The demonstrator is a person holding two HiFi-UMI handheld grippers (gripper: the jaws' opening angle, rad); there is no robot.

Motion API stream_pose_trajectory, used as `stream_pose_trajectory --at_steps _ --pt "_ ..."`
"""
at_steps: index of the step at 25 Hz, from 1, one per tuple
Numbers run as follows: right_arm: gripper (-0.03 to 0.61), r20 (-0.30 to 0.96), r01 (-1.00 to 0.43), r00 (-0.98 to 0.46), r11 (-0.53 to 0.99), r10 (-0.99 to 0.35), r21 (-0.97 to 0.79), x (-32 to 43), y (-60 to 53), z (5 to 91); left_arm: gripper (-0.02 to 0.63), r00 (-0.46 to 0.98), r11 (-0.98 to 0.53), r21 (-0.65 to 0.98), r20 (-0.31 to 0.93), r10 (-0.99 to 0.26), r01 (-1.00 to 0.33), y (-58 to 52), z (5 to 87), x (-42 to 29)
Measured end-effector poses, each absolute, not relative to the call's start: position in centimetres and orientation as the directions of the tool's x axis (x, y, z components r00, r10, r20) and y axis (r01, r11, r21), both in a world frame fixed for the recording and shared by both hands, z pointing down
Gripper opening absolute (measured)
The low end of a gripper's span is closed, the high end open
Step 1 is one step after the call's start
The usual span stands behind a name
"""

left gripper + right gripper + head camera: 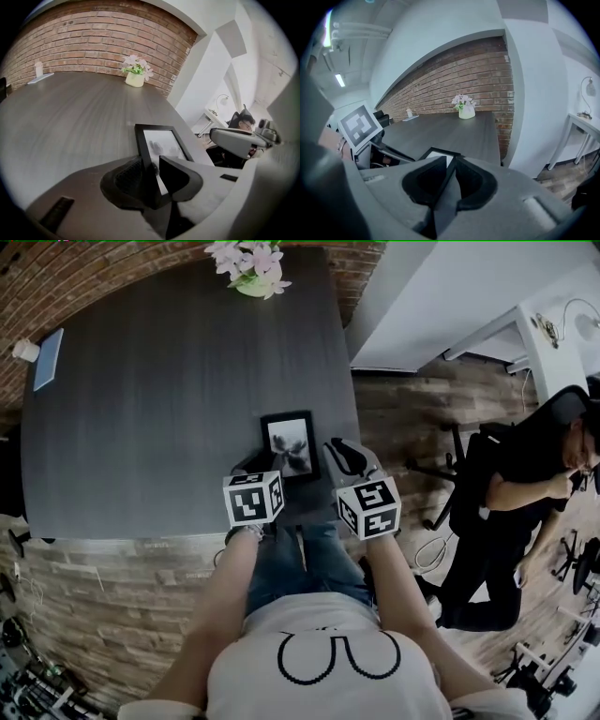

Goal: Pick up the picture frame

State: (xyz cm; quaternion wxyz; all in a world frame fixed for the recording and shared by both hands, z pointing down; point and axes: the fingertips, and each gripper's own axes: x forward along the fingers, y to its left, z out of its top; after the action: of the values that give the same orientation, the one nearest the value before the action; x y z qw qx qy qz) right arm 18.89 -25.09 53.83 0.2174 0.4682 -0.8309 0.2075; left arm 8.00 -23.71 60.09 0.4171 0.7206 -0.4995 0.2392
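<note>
Dark tabletop (141,409) ran out under the head view, and the frame (289,446) lay flat on it, picture up, near the table's near edge and toward its right side. At the frame's near left corner sat the left gripper (151,161), tilted steeply down. Its jaws stood partly apart astride the left rail, one pad outside the rail and the other over the glass. A sliver of white picture showed between rail and inner pad, so the grip did not look closed. Just beside the frame's right edge came the right gripper (451,159), jaws only narrowly apart. The frame's near corner showed just beyond their tips, and nothing was clearly held between them. By these signs the step in hand was the reach and set-up for the grasp, and the frame had not yet left the table. Next, the left jaws would probably need to close firmly on the rail while the right ones found the opposite edge, and both would then have to rise together to keep the frame level. Farther off, flowers (251,273) stood at the far edge against a brick wall (93,37), and a person (525,493) sat well to the right.
</note>
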Motion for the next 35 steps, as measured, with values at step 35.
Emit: stream_pose_trajectory --at_steps 35 --pt "0.211 0.574 -0.762 -0.646 0.469 -0.503 -0.446 17.0 -25.8 56.1 0.072 0.619 0.000 0.674 0.679 -0.395 -0.739 -24.0 61.3 7.1"
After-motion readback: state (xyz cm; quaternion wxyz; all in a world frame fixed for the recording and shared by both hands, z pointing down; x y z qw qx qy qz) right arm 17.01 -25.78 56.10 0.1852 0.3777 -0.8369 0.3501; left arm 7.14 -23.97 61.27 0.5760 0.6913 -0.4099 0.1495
